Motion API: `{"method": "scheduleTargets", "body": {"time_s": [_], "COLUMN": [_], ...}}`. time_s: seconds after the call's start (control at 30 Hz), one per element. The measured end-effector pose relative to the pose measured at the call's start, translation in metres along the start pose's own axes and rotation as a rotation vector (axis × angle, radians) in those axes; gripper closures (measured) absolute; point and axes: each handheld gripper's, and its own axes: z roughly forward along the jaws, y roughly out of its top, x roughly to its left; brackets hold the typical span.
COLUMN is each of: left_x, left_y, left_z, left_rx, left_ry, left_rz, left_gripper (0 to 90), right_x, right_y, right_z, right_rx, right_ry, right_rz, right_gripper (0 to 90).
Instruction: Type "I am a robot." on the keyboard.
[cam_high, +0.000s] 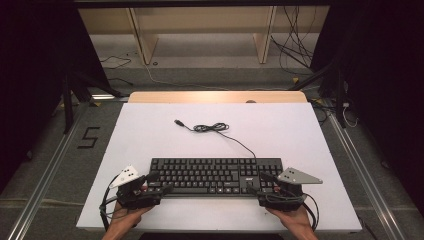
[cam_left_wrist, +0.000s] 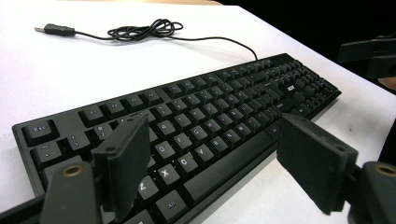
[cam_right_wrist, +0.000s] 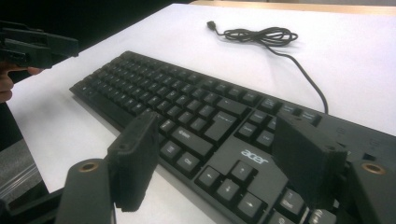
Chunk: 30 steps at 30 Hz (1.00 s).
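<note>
Keyboard flanked at both ends

Keyboard (cam_high: 216, 176), black and rigid, lies near the table's (cam_high: 150, 135) front edge. Left gripper (cam_high: 159, 183) and right gripper (cam_high: 261, 183) stand apart, unclamped. Light, stiff plastic; best gripped along its end edges, cable (cam_high: 212, 128) trailing.
</note>
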Motion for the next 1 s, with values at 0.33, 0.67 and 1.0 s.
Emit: {"method": "scheduleTargets", "body": {"time_s": [0.33, 0.67, 1.0], "left_x": [0.004, 0.009, 0.014], "left_y": [0.001, 0.001, 0.0], "left_z": [-0.003, -0.004, -0.005], "left_rx": [-0.003, 0.006, 0.033], "left_ry": [0.015, 0.035, 0.072], "left_rz": [-0.015, -0.027, -0.037], "left_gripper": [25.3, 25.7, 29.7], "right_x": [0.007, 0.021, 0.032], "right_y": [0.013, 0.028, 0.038], "right_z": [0.018, 0.049, 0.077], "right_rx": [0.02, 0.065, 0.098], "right_ry": [0.028, 0.056, 0.084], "right_rz": [-0.02, -0.049, -0.065], "right_gripper": [33.4, 36.5, 38.2]}}
